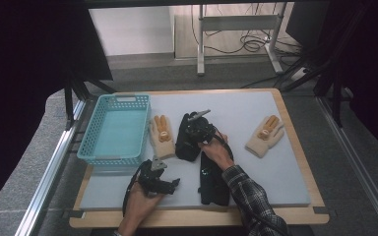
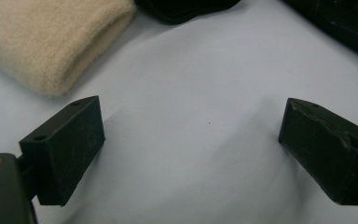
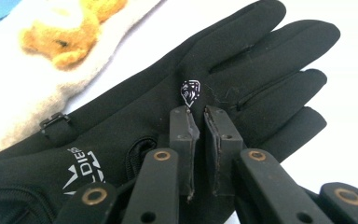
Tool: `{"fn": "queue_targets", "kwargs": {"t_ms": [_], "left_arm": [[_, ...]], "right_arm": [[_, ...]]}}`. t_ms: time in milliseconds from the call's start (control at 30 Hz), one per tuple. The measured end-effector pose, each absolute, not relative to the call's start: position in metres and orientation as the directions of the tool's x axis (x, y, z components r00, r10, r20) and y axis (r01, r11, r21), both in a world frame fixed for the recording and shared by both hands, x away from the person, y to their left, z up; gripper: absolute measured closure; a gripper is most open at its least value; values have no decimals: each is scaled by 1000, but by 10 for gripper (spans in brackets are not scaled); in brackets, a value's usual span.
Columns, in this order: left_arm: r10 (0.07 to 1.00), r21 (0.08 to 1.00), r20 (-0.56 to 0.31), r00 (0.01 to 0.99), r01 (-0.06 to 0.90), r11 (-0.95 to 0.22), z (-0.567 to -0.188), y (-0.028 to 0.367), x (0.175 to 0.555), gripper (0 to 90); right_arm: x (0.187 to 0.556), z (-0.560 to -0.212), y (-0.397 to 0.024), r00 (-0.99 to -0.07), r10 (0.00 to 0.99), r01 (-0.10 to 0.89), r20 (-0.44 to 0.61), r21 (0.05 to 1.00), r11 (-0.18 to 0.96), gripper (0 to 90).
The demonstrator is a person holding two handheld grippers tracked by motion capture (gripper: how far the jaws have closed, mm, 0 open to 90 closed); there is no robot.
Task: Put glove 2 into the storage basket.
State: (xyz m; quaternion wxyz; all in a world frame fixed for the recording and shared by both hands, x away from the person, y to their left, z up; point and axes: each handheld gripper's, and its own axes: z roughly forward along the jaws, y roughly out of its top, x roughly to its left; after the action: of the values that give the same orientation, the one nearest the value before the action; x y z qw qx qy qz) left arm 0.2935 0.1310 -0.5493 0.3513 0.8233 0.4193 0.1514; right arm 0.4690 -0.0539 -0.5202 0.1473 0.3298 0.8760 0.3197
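While a person sits at the near edge of a table covered by a pale grey mat (image 1: pixel 256 162), each hand holds a two-jaw gripper over it. Seen from the high view, the right gripper (image 1: pixel 195 129) rests on a black glove (image 1: pixel 188 140) near the middle of the mat. From the right gripper view, its jaws stand almost together on the back of that black glove (image 3: pixel 242 79), pinching a small fold of the fabric just below a tiny white logo. The glove lies flat, fingers spread and pointing away from the person.

A second black glove (image 1: pixel 211 184) lies nearer the person, just right of centre, partly under the right forearm in a plaid sleeve (image 1: pixel 248 199).

The left gripper (image 1: pixel 157 179) sits low over the near left part of the mat. From the left gripper view its jaws stand wide apart with nothing between them, bare mat beneath, and the cuff of a cream glove (image 2: pixel 51 42) just beyond.

That cream glove (image 1: pixel 161 137), with orange fingertips, lies just left of the gripped black glove. A matching cream glove (image 1: pixel 265 135) lies well apart at the right side. A light blue plastic basket (image 1: pixel 96 130) stands at the far left of the table.
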Motion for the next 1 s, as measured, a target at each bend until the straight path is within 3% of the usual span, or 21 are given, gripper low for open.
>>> {"fn": "queue_targets", "kwargs": {"t_ms": [200,633,1000], "left_arm": [[797,705,-44,602,584,-402,-549,131,294,70],[796,706,-44,604,583,-403,-549,131,294,70],[797,707,-46,602,583,-399,-549,131,293,70]], "right_arm": [[469,-492,-66,-749,662,487,13,688,538,820],[440,-439,-87,-776,630,423,1,743,520,817],[379,-406,-122,-793,609,382,-12,770,512,815]]}}
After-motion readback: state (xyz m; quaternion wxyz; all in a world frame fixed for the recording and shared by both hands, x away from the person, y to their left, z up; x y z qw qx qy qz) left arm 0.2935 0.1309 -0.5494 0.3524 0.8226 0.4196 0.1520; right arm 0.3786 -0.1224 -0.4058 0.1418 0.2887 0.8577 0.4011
